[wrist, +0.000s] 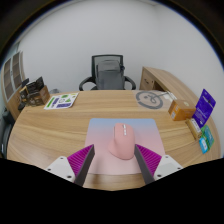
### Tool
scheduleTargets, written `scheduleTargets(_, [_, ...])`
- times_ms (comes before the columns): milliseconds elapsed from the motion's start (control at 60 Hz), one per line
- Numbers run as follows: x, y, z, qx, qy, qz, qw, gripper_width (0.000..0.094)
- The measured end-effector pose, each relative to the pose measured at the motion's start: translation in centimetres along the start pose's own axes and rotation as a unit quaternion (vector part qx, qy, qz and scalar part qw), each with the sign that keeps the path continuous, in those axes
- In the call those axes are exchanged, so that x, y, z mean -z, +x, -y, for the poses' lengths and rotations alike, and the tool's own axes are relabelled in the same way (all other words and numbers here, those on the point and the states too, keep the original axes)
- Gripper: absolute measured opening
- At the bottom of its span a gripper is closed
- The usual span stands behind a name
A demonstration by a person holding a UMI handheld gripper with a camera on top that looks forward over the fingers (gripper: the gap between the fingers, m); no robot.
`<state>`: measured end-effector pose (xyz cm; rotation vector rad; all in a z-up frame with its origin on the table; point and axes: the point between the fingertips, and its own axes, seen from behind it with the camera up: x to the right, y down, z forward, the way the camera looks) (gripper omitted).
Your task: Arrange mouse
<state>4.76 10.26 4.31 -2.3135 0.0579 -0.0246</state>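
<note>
A pink mouse [122,140] lies on a pink and light-blue mouse mat [112,127] on the wooden table [60,130]. My gripper [115,162] is open, its purple pads [80,160] spread to either side of the mouse's near end. The mouse stands between the fingers, resting on the mat, with a gap at each side. The mouse points away from me, toward the far edge of the table.
A black office chair [108,72] stands behind the table. Books and papers [60,100] lie at the back left, a round object [150,98] and a brown box [180,110] at the right, with a purple box [204,106] beyond.
</note>
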Motion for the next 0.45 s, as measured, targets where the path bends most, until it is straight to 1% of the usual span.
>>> scheduleTargets(167, [7.2, -3.6, -1.9, -0.015, 0.017, -0.002, 1.0, 0.0836])
scheduleTargets(333, [15.0, -8.2, -5.0, -0.03, 0.031, -0.008, 0.999, 0.0835])
scheduleTargets(450, [20.1, -11.2, -8.0, -0.003, 0.023, -0.011, 1.0, 0.084])
